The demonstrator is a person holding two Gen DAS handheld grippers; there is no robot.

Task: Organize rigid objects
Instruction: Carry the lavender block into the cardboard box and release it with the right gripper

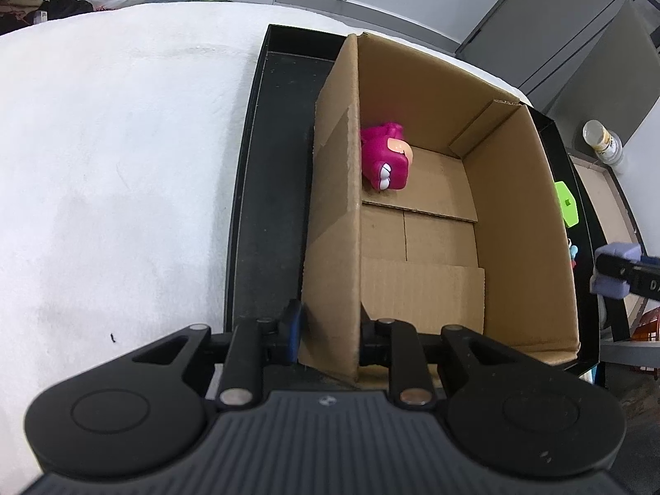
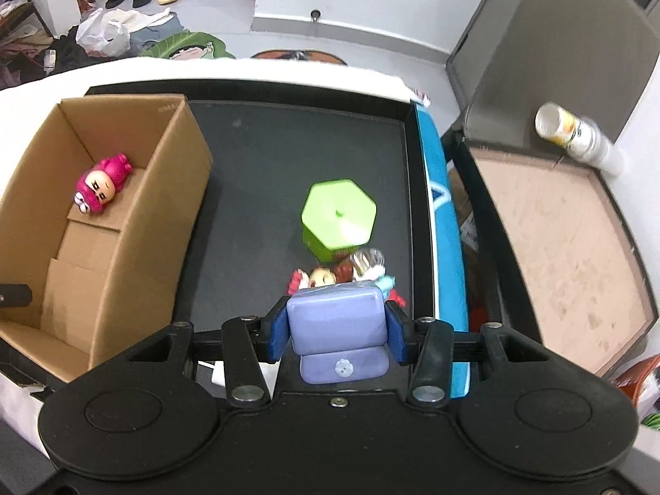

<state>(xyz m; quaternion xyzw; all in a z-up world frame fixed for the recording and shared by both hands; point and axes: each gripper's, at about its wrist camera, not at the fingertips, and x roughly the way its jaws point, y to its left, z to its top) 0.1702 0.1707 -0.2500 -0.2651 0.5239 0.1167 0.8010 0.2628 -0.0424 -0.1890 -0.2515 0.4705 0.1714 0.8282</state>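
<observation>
Purple block (image 2: 338,332) clamped in R gripper (image 2: 337,332) above black tray (image 2: 288,132) w/ green hexagon box (image 2: 339,214); L gripper (image 1: 330,336) pinches cardboard box (image 1: 334,214) wall, pink figurine (image 1: 385,156) inside.

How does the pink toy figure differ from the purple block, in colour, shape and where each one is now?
The pink toy figure is magenta with a cartoon face; the purple block is plain lilac, with a small flower mark. The figure is rounded and irregular; the block is boxy with soft corners. The figure lies on its side in the cardboard box; the block is clamped in the right tongs above the black tray. Both look like rigid plastic.
</observation>
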